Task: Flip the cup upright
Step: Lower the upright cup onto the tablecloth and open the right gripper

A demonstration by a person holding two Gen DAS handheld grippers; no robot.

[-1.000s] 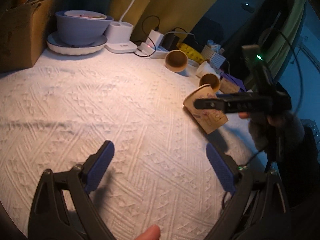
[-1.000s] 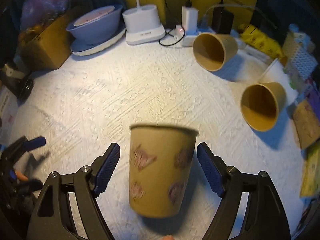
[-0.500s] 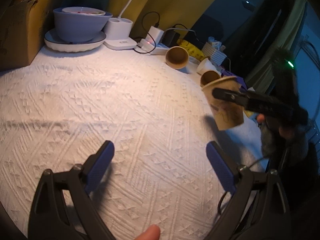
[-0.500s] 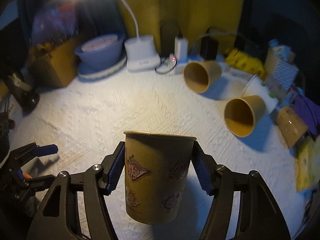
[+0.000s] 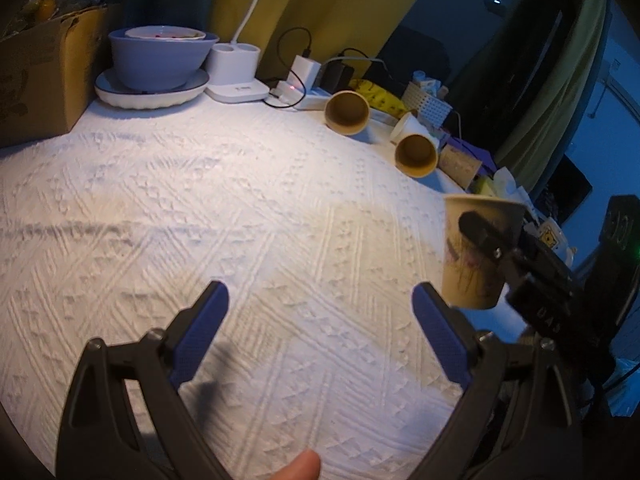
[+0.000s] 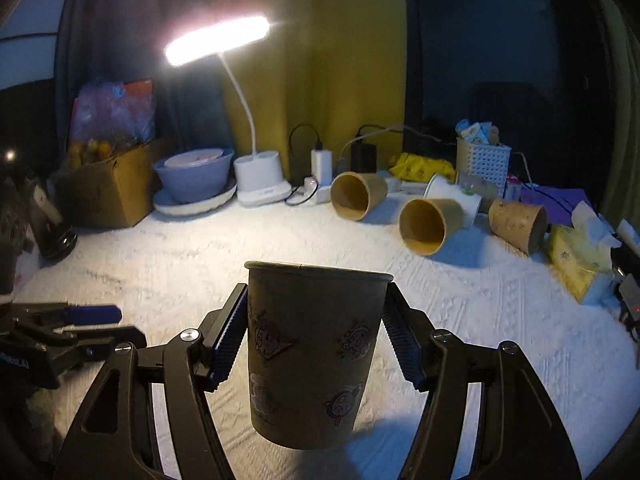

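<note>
My right gripper (image 6: 316, 332) is shut on a brown paper cup (image 6: 312, 356) with cartoon prints and holds it upright, mouth up, just above the white cloth. The cup also shows in the left wrist view (image 5: 476, 252) at the right, with a right finger (image 5: 480, 236) across it. My left gripper (image 5: 320, 320) is open and empty above the cloth; it shows at the left in the right wrist view (image 6: 92, 314). Two more brown cups (image 6: 358, 196) (image 6: 430, 224) lie on their sides at the back, mouths toward me. A third printed cup (image 6: 518, 220) lies further right.
A white textured cloth (image 5: 200, 200) covers the table. At the back stand a cardboard box (image 6: 108, 188), a blue bowl on a white plate (image 6: 192, 180), a lit desk lamp (image 6: 260, 184), chargers, a white basket (image 6: 484, 164) and a tissue pack (image 6: 576, 264).
The right gripper closed on the cup, turned it from tilted to upright and drew it back toward the near right. The left gripper stayed open and nearly still.
</note>
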